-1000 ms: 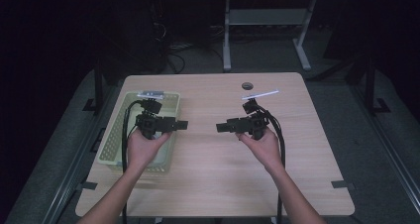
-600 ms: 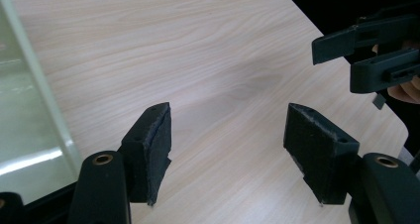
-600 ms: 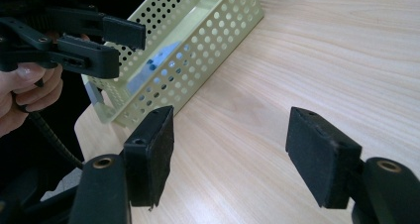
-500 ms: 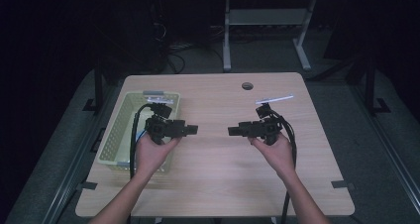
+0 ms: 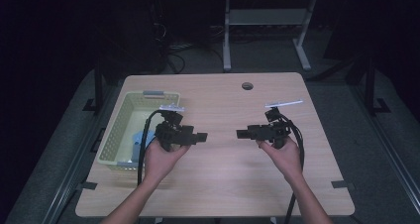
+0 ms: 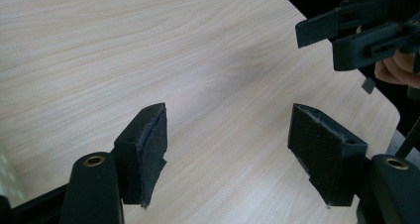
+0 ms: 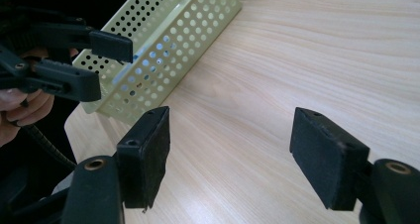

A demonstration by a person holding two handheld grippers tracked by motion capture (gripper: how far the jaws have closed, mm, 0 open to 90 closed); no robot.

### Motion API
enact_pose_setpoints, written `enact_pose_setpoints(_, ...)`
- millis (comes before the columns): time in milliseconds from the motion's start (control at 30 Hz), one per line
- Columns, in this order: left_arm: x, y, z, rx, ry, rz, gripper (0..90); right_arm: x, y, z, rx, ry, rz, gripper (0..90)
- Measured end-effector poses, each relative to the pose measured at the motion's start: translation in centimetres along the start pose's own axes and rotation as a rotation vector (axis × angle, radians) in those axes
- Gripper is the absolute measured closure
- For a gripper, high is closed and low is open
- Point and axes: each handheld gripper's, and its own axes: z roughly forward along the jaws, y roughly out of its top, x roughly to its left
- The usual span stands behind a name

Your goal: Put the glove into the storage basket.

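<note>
Both grippers face each other above the middle of the table (image 5: 218, 184), the left gripper (image 5: 202, 137) and the right gripper (image 5: 241, 133) pointing inward with a bare stretch of wood between their tips; each has its jaws spread wide with nothing between the pads, and both have just been opening further; in the left gripper view the felt-lined pads (image 6: 153, 144) frame only wood grain, and the right gripper view shows the same. Nothing is held, so this looks like a pause between steps; the nearest thing to work on is the pale yellow perforated basket (image 5: 115, 135) at the table's left edge, just beside the left hand (image 5: 161, 157), with something blue (image 5: 143, 137) lying in it; a next move would probably call for the left gripper to turn toward the basket and reach down inside. A light wooden tabletop with a small round hole (image 5: 247, 85) near its far edge stands on grey flooring; the room beyond is dark, with a metal frame (image 5: 267, 30) behind.
</note>
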Motion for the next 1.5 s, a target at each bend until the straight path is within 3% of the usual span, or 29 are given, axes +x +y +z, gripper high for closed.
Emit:
enact_pose_setpoints(633, -1.4, -1.1, 1.5, -0.012, -0.053, 0.011, 29.2, -2.0, -1.6, -1.6, -0.008, -0.017, 0.038, 28.8)
enact_pose_setpoints(867, -1.8, -1.6, 2.2, -0.014, -0.07, 0.017, 28.4, -3.1, -2.6, -2.2, -0.004, -0.026, 0.074, 28.0)
enact_pose_setpoints(1500, -2.6, -4.4, 4.8, 0.003, -0.115, 0.004, 25.9, -6.2, -5.7, -4.0, -0.015, -0.065, 0.139, 27.7)
